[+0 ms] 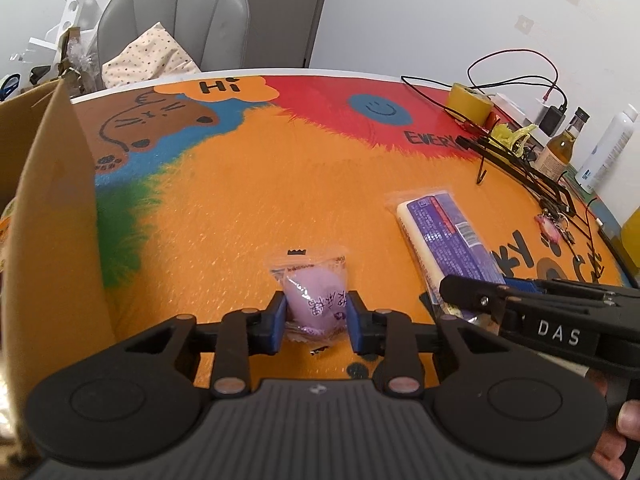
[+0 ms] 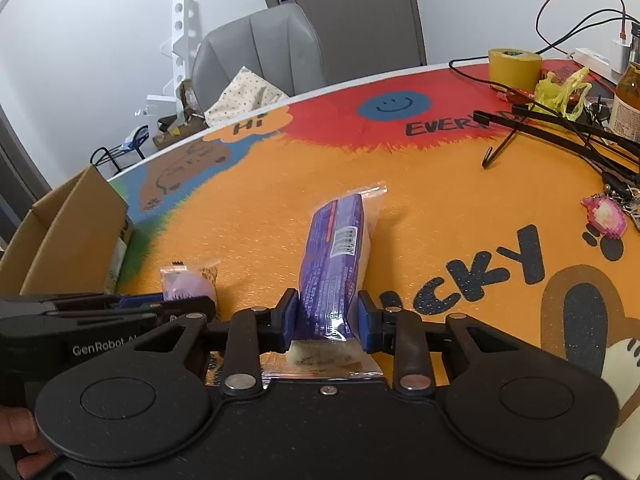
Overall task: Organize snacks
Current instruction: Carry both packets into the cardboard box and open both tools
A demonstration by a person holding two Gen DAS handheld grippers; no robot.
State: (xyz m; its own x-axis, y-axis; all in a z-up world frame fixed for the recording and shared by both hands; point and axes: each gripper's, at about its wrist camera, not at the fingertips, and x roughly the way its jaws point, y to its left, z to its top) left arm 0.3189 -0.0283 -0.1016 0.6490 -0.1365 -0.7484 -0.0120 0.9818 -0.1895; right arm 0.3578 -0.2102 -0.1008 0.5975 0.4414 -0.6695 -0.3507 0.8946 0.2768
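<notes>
A small clear packet with a round purple snack (image 1: 316, 300) lies on the orange table mat. My left gripper (image 1: 317, 320) has its blue pads on both sides of the packet and touching it, shut on it. A long purple snack pack (image 2: 334, 264) lies on the mat to the right. My right gripper (image 2: 328, 320) is shut on its near end. The long pack also shows in the left wrist view (image 1: 444, 236), and the purple packet in the right wrist view (image 2: 190, 284). An open cardboard box (image 1: 52, 216) stands at the left; it also shows in the right wrist view (image 2: 68, 236).
A yellow tape roll (image 2: 514, 66), black cables (image 2: 560, 128), a yellow plastic bag (image 2: 562, 90), bottles (image 1: 560, 152) and a pink keychain (image 2: 604, 216) crowd the right side of the table. A grey chair (image 2: 260, 52) with a dotted cloth stands behind the table.
</notes>
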